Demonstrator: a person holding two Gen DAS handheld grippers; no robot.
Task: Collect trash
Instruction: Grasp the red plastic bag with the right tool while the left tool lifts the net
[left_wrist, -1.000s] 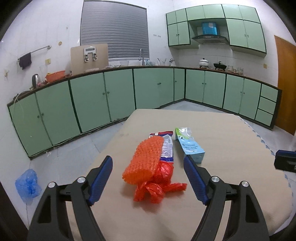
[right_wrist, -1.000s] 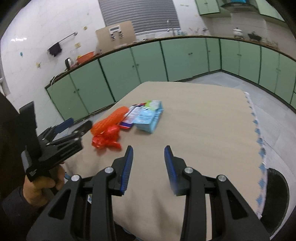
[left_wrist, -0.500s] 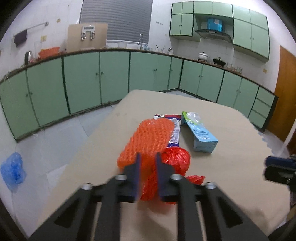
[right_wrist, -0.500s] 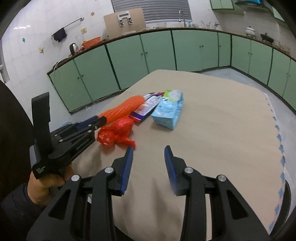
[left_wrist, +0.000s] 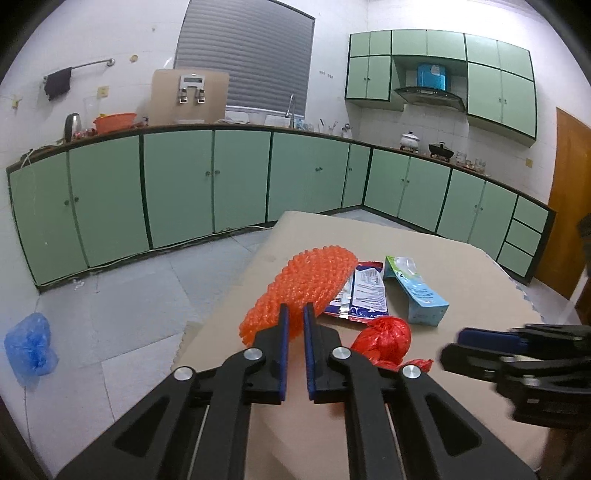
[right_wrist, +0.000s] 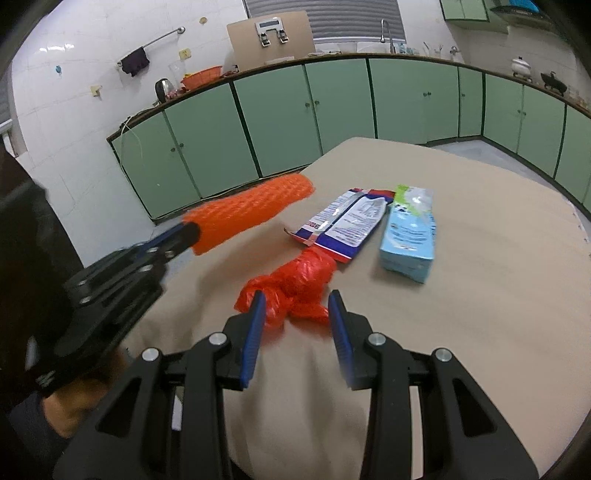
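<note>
My left gripper (left_wrist: 294, 314) is shut on the near end of an orange foam net sleeve (left_wrist: 306, 284) and holds it lifted off the beige table (left_wrist: 461, 273); the sleeve also shows in the right wrist view (right_wrist: 251, 214). My right gripper (right_wrist: 297, 301) is open, its fingers on either side of a crumpled red plastic bag (right_wrist: 295, 288), which also shows in the left wrist view (left_wrist: 388, 339). A red, white and blue wrapper (right_wrist: 347, 225) and a light blue carton (right_wrist: 410, 240) lie beyond the bag.
Green cabinets (left_wrist: 207, 184) run along the far walls under a counter with a sink and pots. A blue plastic bag (left_wrist: 29, 347) lies on the tiled floor at the left. A wooden door (left_wrist: 569, 221) is at the right.
My left gripper closed on the orange net sleeve and lifted it. My right gripper moved forward and left until its open fingers straddle the red bag.
</note>
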